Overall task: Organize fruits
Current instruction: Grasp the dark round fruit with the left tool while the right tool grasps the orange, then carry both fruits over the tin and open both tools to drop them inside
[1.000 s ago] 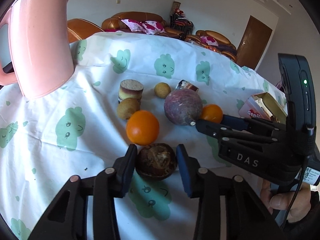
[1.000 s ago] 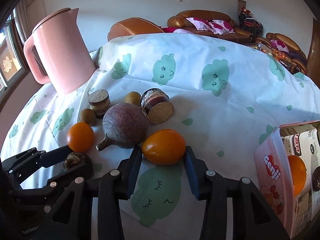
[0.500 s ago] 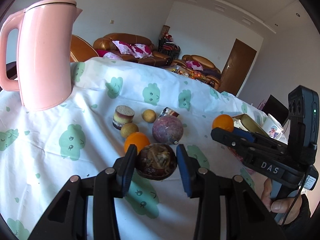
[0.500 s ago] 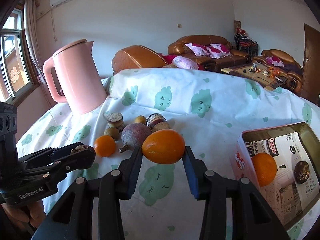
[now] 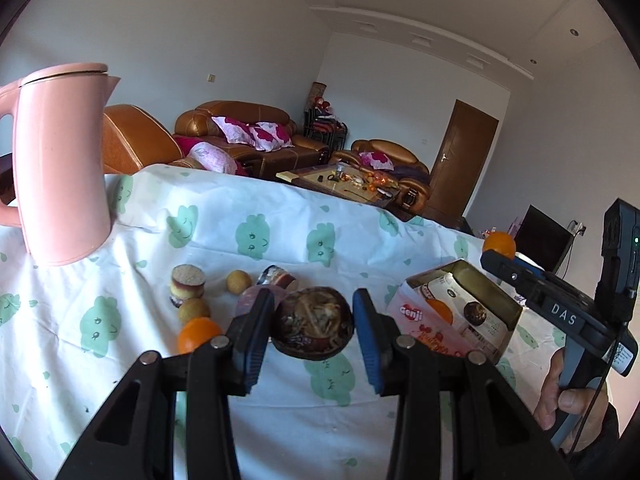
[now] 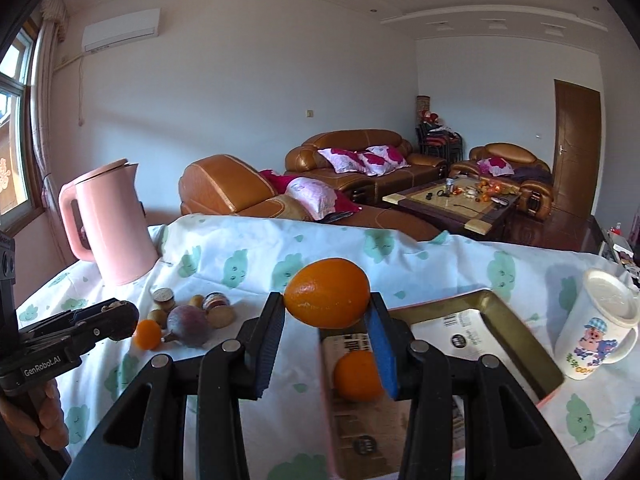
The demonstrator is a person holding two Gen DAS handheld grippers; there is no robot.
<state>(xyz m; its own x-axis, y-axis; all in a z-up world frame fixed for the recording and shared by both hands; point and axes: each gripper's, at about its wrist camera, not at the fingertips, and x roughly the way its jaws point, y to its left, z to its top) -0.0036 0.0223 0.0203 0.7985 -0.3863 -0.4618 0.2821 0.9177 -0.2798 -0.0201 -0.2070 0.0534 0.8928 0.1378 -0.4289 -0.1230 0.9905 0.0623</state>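
Carrying fruit to the tin (image 6: 516, 312); our right gripper (image 6: 326, 334) clamps an orange (image 6: 328, 298), left gripper (image 5: 314, 326) a brown fruit (image 5: 313, 322); next, lower and release.

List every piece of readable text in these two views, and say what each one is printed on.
"DAS": on the side of the right gripper, seen from the left wrist.
"GenRobot.AI": on the side of the left gripper, seen from the right wrist.
"Genji": red brand lettering on the pink side of the tin box.
Labels inside the tin box, the sticker on the right gripper's handle and the print on the cartoon mug: too small or blurred to read.
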